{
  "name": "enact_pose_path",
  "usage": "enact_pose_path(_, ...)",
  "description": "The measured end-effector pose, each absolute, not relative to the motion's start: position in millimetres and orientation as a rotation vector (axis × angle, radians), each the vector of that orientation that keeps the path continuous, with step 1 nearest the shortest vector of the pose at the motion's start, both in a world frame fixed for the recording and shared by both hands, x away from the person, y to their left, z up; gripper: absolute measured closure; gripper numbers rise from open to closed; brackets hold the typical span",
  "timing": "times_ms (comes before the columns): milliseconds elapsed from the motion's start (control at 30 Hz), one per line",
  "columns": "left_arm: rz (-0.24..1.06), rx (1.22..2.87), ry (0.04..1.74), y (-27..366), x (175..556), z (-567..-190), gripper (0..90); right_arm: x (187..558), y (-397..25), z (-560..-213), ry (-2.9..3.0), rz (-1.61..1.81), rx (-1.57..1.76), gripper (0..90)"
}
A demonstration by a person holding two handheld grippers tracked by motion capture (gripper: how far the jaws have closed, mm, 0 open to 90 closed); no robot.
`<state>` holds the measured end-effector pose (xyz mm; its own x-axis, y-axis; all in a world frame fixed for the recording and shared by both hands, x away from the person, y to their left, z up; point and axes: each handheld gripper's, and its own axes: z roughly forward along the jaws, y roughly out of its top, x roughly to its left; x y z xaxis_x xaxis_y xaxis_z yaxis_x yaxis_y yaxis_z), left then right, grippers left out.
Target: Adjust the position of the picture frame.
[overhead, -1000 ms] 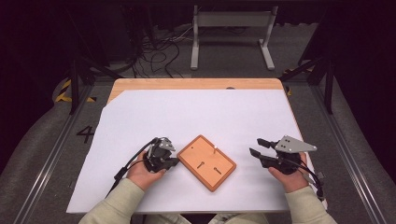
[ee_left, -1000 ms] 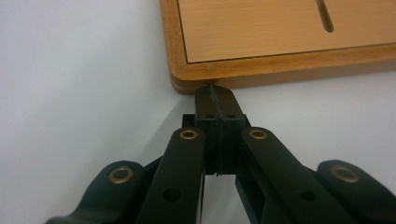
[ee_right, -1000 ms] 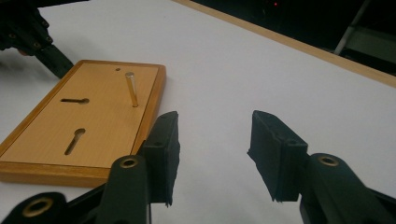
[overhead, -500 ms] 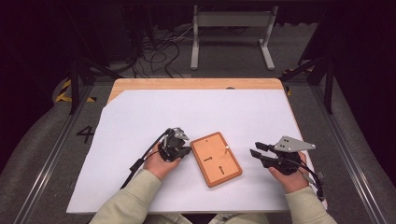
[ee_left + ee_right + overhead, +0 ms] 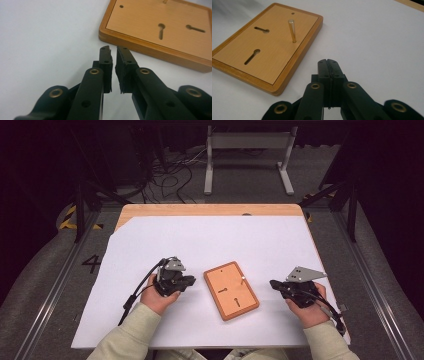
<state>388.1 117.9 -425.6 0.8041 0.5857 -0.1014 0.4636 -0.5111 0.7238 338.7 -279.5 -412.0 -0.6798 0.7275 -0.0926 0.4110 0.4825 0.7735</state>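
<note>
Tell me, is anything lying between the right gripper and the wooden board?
No. In the high view, only bare white paper sheet lies between the right gripper and the flat rectangular wooden board; the right gripper view agrees.

Bare white sheet (image 5: 210, 245) lies open all around the wooden board (image 5: 231, 290), whose upright pin (image 5: 292, 31) obstructs passes above it.

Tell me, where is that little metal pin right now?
The metal pin stands upright in the wooden board, near its far right edge in the high view, between both grippers.
</note>
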Motion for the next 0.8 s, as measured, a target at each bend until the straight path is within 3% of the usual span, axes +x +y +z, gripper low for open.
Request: enact_pose_path(800,0.196,2.159,0.752,135.2,377.1,-422.1,78.0,335.0,-232.6,-440.8,2.671,0.87,0.822,90.0)
